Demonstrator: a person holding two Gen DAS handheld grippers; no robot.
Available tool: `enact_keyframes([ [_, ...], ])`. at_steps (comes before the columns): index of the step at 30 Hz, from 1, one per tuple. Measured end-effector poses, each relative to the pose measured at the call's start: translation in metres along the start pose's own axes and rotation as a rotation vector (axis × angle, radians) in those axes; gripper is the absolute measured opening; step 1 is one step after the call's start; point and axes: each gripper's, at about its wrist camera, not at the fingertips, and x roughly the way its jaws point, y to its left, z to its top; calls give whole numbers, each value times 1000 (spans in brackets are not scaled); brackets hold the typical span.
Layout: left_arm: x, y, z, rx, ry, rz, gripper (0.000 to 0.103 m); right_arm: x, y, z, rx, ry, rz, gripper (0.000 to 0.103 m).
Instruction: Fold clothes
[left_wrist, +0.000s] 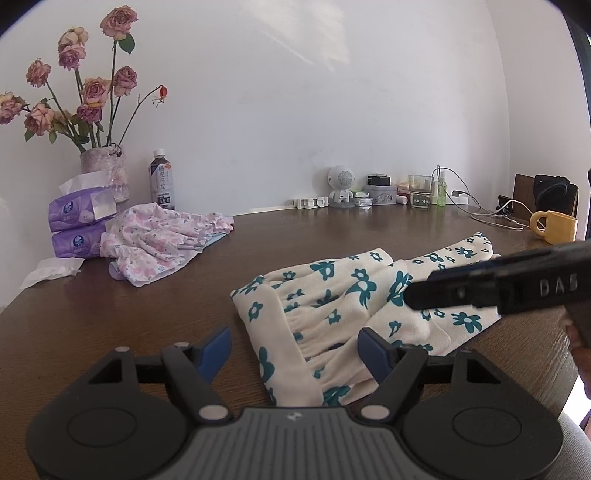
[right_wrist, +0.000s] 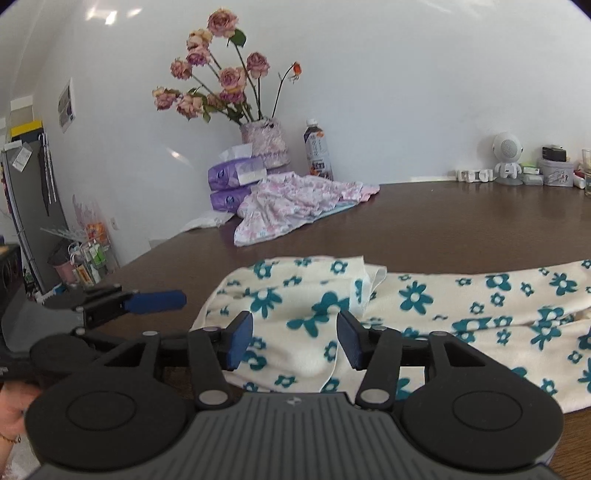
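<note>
Left wrist view: the left tool (left_wrist: 294, 349) hovers with its blue pads apart, empty, over the near end of the cream garment with teal flowers (left_wrist: 332, 306) lying on the brown surface (left_wrist: 129, 314). Right tool (right_wrist: 295, 339), also spread and empty, hangs above the same cloth. Farther off lies a pink floral garment (left_wrist: 162, 240).

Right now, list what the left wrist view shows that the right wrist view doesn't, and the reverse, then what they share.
Only the left wrist view: a yellow mug, a charging cable and a green spray bottle.
Only the right wrist view: a grey fridge and a cluttered rack beside the table.
Both: the teal-flowered garment, the pink floral garment, the roses, tissue packs, and both hand-held grippers, open: left, right.
</note>
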Motion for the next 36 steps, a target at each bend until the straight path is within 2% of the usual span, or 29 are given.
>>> enact_keyframes([
  [4, 0, 0, 0, -1, 2, -1, 74, 21, -5, 9, 18, 51, 5, 51],
  [9, 1, 5, 1, -31, 11, -12, 74, 50, -4, -5, 12, 147, -50, 50],
  [24, 5, 16, 2, -106, 67, -72, 74, 47, -2, -9, -4, 144, -50, 50],
  [30, 4, 22, 14, -176, 35, -90, 73, 47, -2, -10, -10, 143, -49, 50],
  [33, 10, 21, 24, -175, 43, -86, 72, 46, -2, -11, -8, 141, -48, 50],
  [35, 18, 17, 27, -150, 71, -74, 69, 46, -2, -11, -7, 140, -48, 50],
  [36, 23, 14, 29, -134, 88, -66, 62, 46, -1, -11, -6, 139, -48, 50],
])
